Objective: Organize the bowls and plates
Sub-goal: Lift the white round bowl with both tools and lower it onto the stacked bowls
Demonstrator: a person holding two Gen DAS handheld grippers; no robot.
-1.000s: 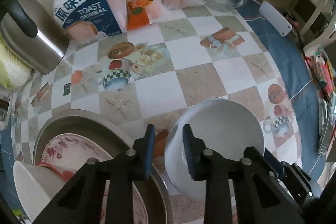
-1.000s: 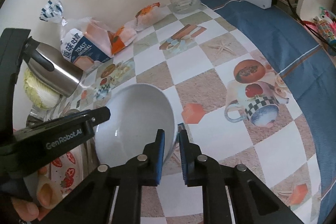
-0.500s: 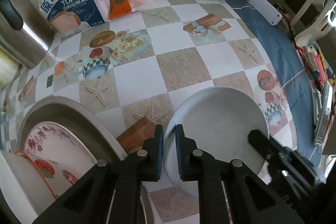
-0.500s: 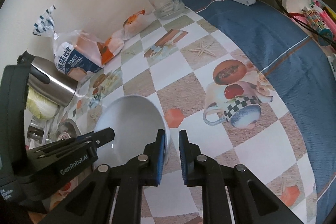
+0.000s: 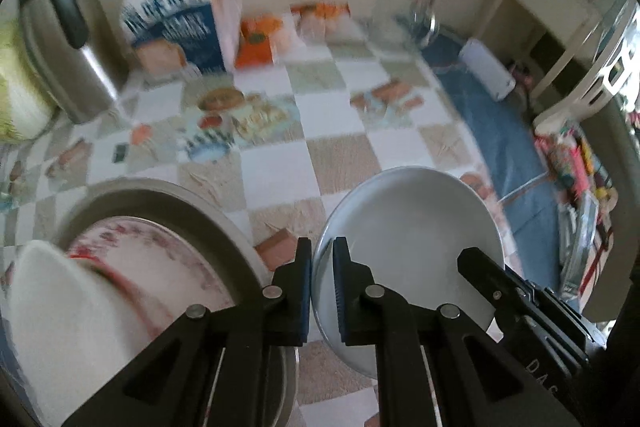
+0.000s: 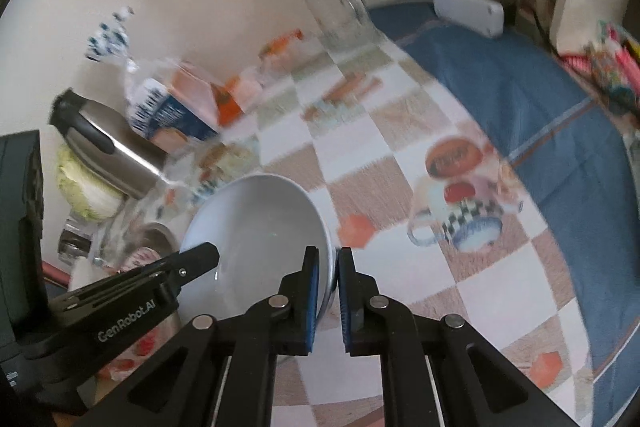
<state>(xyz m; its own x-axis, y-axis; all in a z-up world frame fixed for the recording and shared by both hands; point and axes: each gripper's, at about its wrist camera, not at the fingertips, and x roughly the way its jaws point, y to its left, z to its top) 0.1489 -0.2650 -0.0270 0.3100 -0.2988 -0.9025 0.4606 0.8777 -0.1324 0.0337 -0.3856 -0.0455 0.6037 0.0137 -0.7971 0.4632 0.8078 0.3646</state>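
Together, two black handheld grippers grasp one plain white bowl [image 5: 408, 227] by opposite sides of its rim. From the left wrist camera, the left gripper [image 5: 322, 263] is clenched on the bowl's near left edge, with the rim caught between its blue-lined fingers. The right gripper's finger reaches over the bowl's right edge in that same view. From the right wrist camera, the right gripper [image 6: 328, 275] is clenched on the bowl's right rim, and the left gripper's black finger, printed with white lettering, lies across the bowl's lower left edge.

The bowl sits over a checkered tablecloth [image 5: 272, 167] printed with teacups and starfish; whether it touches the cloth cannot be told. Just to its left is a round metal tray [image 5: 168, 199] holding a floral plate [image 5: 160, 247] and another white bowl with a red rim [image 5: 60, 307].

Farther back along the wall stand a steel kettle [image 5: 60, 47], a bag of toast bread [image 5: 180, 15], orange snack packets [image 5: 260, 39] and a glass mug [image 6: 340, 15]. A cabbage [image 6: 84, 191] lies beside the kettle. The background is blurred.
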